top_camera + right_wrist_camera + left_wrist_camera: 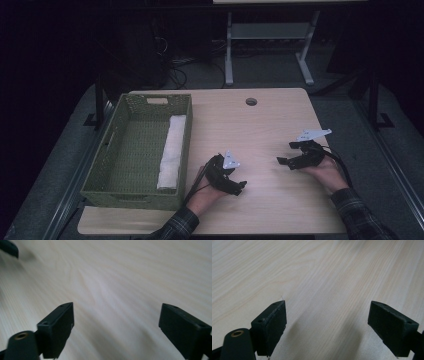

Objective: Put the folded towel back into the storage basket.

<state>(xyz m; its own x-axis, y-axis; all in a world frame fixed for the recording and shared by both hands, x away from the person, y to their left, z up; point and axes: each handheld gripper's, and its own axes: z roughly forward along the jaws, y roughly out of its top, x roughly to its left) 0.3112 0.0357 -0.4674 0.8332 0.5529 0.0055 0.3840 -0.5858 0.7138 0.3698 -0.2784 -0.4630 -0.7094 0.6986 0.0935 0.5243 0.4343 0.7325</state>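
Hands come in from the near edge of the table (260, 125), and we see the left tongs (241, 186) and the right tongs (284, 153) both low over the bare wood, with jaws apart and nothing between them. Both tongs are well apart from each other, and the left one is near the green basket (95, 172). Farther to the left, in this basket, a rolled white towel (171, 150) lies along its right wall.

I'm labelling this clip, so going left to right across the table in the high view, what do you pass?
Green basket → rolled white towel inside it by its right wall → left gripper → right gripper, both with jaws open over bare table.
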